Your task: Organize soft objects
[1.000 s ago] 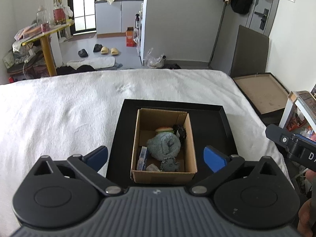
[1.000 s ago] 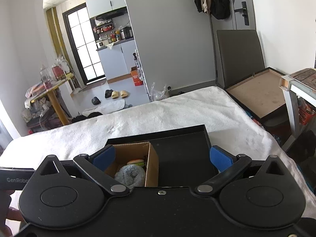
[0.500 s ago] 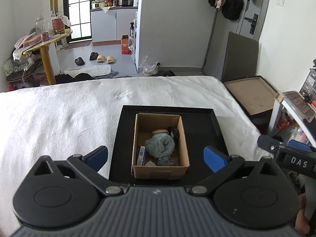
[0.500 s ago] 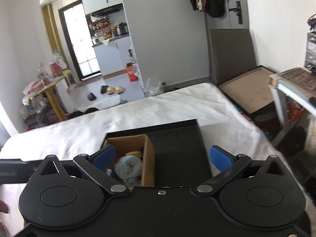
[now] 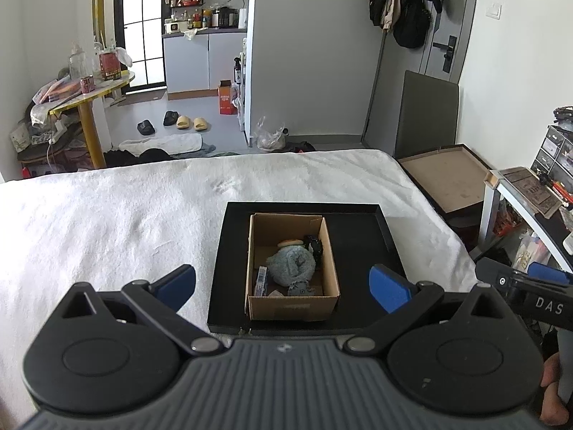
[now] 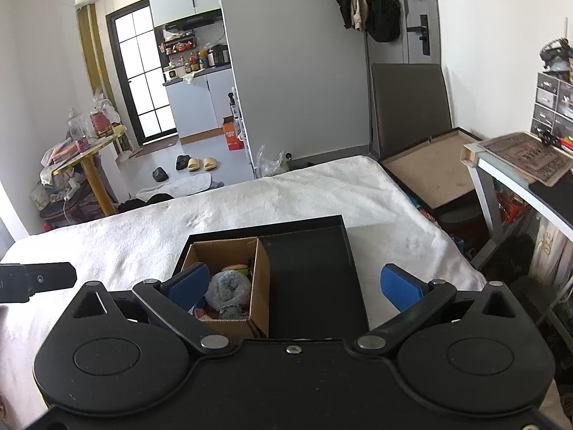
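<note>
A cardboard box [image 5: 329,302] stands in a black tray [image 5: 358,222] on the white bed. In the box lie a blue-grey plush [image 5: 293,265], a small burger toy [image 5: 290,242], a dark toy [image 5: 313,243], a small grey toy [image 5: 300,288] and a blue packet [image 5: 261,280]. My left gripper [image 5: 283,285] is open and empty, held back from the box and above it. My right gripper [image 6: 293,286] is open and empty, over the tray [image 6: 308,251] to the right of the box [image 6: 263,286]. The plush [image 6: 229,288] shows there too.
The white bed [image 5: 107,222] spreads to the left and beyond the tray. A brown board [image 5: 444,179] and a desk [image 6: 519,157] stand off the bed's right edge. A yellow table [image 5: 89,100] and slippers [image 5: 188,122] are on the floor beyond.
Both grippers have drawn back and up from the box, which now looks smaller and farther. Both stay open and empty. The box's contents have not moved.
</note>
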Available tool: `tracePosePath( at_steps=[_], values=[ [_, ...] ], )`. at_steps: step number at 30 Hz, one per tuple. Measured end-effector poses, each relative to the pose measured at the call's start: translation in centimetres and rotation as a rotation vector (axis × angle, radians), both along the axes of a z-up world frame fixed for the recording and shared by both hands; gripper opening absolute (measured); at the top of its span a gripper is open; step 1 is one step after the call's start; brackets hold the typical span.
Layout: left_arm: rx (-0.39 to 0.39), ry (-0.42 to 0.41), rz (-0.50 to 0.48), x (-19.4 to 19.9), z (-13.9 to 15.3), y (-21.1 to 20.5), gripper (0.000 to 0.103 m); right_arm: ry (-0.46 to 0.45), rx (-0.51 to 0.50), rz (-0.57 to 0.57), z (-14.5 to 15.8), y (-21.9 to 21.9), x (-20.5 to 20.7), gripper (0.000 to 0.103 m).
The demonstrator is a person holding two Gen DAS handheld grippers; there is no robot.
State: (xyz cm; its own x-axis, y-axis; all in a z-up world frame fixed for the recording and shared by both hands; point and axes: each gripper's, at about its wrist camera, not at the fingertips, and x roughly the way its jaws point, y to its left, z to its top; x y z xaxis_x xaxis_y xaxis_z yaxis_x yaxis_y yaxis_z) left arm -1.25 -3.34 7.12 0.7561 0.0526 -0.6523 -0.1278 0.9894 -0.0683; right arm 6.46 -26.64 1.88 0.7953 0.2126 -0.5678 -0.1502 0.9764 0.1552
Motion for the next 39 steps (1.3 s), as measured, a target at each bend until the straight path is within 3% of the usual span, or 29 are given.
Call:
tracePosePath(
  at_steps=[13,33,39],
  values=[
    [0.015,-0.003,-0.02,-2.5,0.1,-0.5,0.102,0.002,-0.007,0.012,0.8,-1.4,-2.6,0.103],
    [0.018,0.003,-0.02,-5.8,-1.3,-0.8,0.102,0.002,-0.104,0.072,0.1,0.8,-5.9,0.103],
    [0.013,0.005,-0.024,-6.0,-1.4,-0.9,0.102,0.003,-0.076,0.064,0.5,0.6,-6.1,0.103]
  ],
)
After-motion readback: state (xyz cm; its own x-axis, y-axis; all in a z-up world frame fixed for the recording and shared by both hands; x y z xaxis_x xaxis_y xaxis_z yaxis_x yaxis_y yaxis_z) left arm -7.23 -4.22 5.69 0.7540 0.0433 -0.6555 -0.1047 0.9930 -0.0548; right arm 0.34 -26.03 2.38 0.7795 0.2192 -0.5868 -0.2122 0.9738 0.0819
